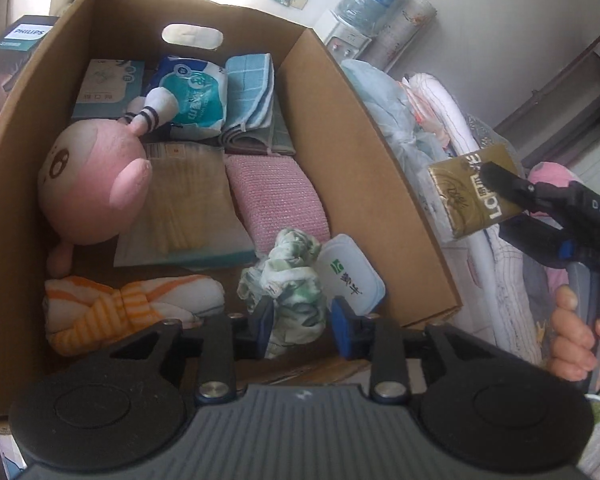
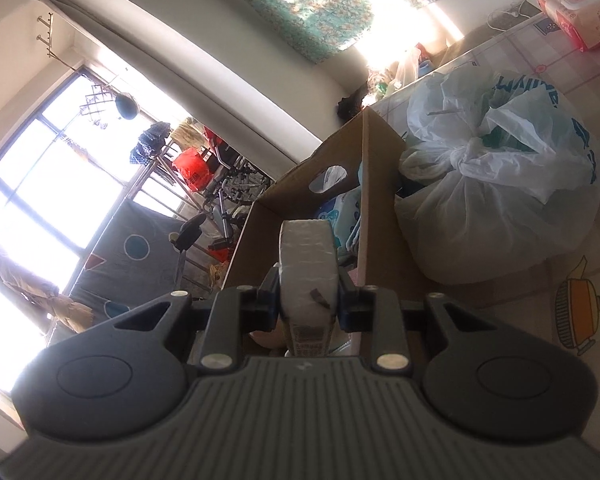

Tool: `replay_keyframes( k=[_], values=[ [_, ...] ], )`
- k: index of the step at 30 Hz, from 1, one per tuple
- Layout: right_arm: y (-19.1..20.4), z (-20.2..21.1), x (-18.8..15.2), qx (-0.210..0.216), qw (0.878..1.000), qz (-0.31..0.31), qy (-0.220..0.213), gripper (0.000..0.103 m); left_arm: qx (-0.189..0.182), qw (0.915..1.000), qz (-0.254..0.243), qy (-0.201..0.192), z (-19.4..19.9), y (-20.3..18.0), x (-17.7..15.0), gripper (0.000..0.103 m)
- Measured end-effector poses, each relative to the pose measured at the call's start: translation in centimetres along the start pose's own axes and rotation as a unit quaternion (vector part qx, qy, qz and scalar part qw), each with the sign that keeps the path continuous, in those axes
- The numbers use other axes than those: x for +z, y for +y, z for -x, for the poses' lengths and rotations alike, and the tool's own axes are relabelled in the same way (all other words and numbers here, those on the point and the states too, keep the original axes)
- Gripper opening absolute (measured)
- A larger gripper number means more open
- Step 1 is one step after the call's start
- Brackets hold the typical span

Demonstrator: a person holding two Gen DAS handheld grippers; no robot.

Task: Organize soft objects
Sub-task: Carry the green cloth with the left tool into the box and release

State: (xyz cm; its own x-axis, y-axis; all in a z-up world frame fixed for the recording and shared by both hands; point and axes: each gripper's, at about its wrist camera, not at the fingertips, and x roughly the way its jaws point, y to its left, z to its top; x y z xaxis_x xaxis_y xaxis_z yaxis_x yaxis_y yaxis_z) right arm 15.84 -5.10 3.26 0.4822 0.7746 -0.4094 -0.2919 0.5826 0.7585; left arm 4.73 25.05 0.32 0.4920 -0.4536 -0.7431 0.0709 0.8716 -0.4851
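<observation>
Landmark: the cardboard box (image 1: 332, 128), open at the top; every place below is given from it.
Already in the box: a pink plush toy (image 1: 92, 184) against the left wall; a blue tissue pack (image 1: 192, 96), a folded blue towel (image 1: 250, 92) and a flat pale carton (image 1: 108, 88) along the far wall; a pink knitted cloth (image 1: 276, 200) and a tan packet (image 1: 184, 208) in the middle; an orange striped cloth (image 1: 132, 308) at the near left corner; a white lidded wipes pack (image 1: 350, 276) near the right wall.
Left gripper (image 1: 300, 320): jaws apart, low over the near edge of the box, with a green and white crumpled cloth (image 1: 288, 280) lying between them; the pads seem clear of it, though the cloth hides part of one pad.
Right gripper (image 2: 308, 300): clamped on a gold tissue packet (image 1: 472, 196), outside the box, just beyond its right wall and above rim level.
Done: most of the floor of the box is filled in tidy rows.
Left: the gold packet has yet to go in; a tied plastic bag (image 2: 500, 184) sits outside, beside the right wall.
</observation>
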Motion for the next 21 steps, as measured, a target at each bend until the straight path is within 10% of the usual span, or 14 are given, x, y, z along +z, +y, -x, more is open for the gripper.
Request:
replay_keyframes(
  k=[6, 15, 21],
  values=[
    [-0.2, -1.1, 0.3, 0.004, 1.000, -0.004, 0.014, 0.027, 0.034, 0.9989, -0.017, -0.029, 2.0, 0.4, 0.6, 0.060],
    [0.4, -2.1, 0.9, 0.022, 1.000, 0.003, 0.019, 0.027, 0.005, 0.9901, 0.047, 0.132, -2.7, 3.7, 1.9, 0.057],
    [0.1, -2.2, 1.0, 0.022, 0.999, 0.000, 0.023, 0.027, 0.042, 0.9853, 0.058, 0.155, -4.2, 5.1, 2.5, 0.052]
  ],
)
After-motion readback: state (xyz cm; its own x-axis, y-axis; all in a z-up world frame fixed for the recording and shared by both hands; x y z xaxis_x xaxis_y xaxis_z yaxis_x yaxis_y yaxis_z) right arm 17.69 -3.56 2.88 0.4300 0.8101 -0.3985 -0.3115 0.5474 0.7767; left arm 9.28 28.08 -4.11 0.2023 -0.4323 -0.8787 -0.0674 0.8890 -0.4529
